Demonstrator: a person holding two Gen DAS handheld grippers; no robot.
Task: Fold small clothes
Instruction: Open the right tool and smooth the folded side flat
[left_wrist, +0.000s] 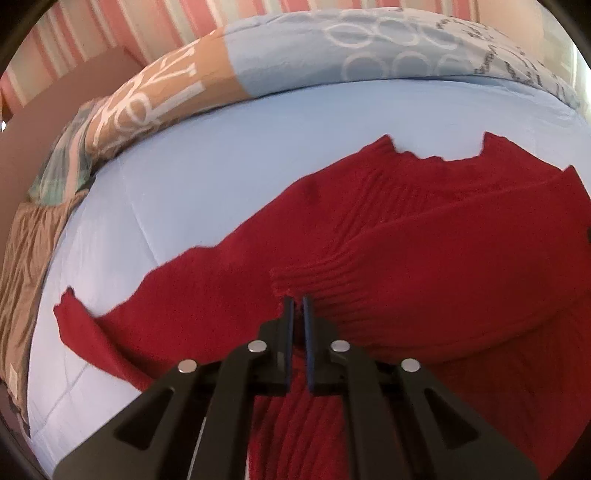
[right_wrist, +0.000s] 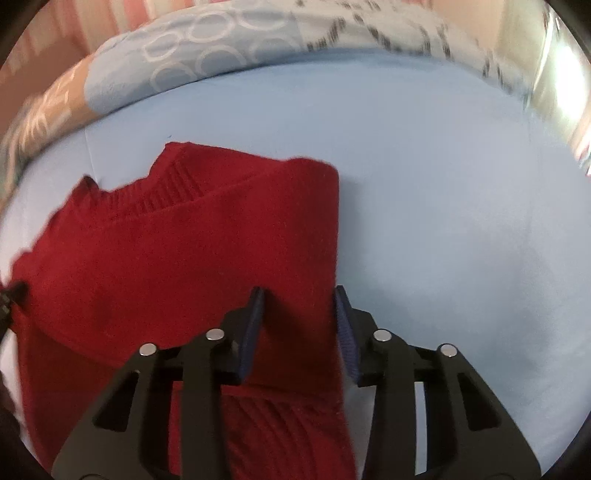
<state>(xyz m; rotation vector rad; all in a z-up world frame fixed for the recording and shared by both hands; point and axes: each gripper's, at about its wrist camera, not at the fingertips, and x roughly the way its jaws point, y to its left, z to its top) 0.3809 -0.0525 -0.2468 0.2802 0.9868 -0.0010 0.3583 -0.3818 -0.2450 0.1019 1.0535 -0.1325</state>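
A red knit sweater (left_wrist: 406, 240) lies flat on a light blue bed sheet (left_wrist: 221, 166). One sleeve is folded across its body, and that sleeve's ribbed cuff (left_wrist: 295, 277) ends right at my left gripper (left_wrist: 297, 302), which is shut on the cuff's edge. The other sleeve (left_wrist: 81, 317) stretches out to the left on the sheet. In the right wrist view the sweater (right_wrist: 166, 258) fills the left half. My right gripper (right_wrist: 299, 291) stands open astride its straight right edge, with flat fabric between the fingers (right_wrist: 255, 321).
A rolled patterned duvet (left_wrist: 295, 55) in blue, tan and white lies along the far side of the bed, also in the right wrist view (right_wrist: 203, 55). Bare blue sheet (right_wrist: 443, 221) spreads right of the sweater. A pink striped wall (left_wrist: 92, 37) stands behind.
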